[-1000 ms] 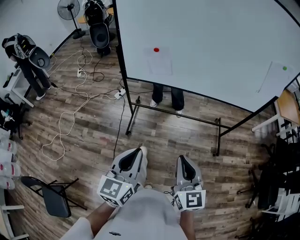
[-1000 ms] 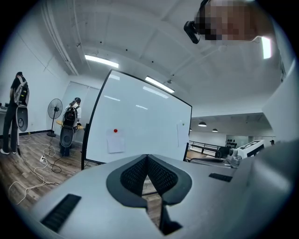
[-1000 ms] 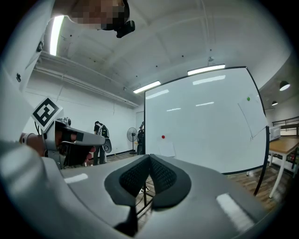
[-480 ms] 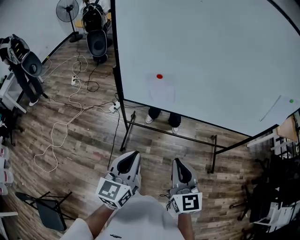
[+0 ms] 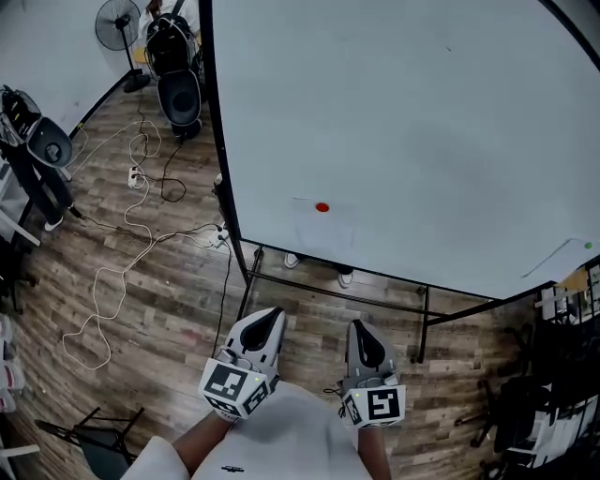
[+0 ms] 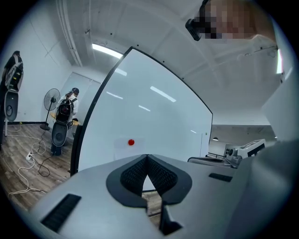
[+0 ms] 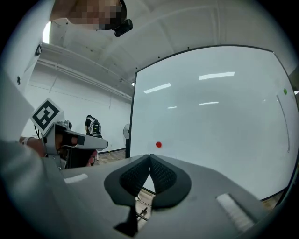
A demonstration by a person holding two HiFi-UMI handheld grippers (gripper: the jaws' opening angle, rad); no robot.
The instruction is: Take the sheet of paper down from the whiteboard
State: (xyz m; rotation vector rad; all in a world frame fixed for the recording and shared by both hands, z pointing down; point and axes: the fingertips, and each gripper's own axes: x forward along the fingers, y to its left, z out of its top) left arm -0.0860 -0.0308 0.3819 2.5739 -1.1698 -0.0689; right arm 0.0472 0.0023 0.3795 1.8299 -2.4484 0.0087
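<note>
Plainly, both grippers are closed and empty. In the left gripper view the left gripper [image 6: 147, 158] has its ribbed pads pressed tip to tip with nothing between them. The right gripper view shows the right gripper [image 7: 150, 158] in the same state. From the head view the two are held side by side, the left gripper [image 5: 275, 314] and the right gripper [image 5: 358, 326] both aimed at the whiteboard [image 5: 403, 122], touching nothing.

The sheet of paper [image 5: 323, 230] hangs low on the whiteboard under a red magnet [image 5: 322, 207], just above the board's lower edge and nearer its left edge than its right. It is ahead of both grippers and apart from them. A second sheet [image 5: 561, 260] with a green magnet [image 5: 588, 246] sits at the far right of the board, well apart from the first.

The board's black frame runs upright on the left and slants along the bottom, with the stand's crossbar [image 5: 337, 292] and legs beneath. A person's feet [image 5: 345, 277] show under the lower edge, behind the board. Bare wooden floor [image 5: 187, 309] lies open between the grippers and the stand. Loose cables [image 5: 122, 267] trail over the floor to the left, a fan [image 5: 116, 23] stands in the far corner, and dark furniture [image 5: 553, 394] crowds the right side.
</note>
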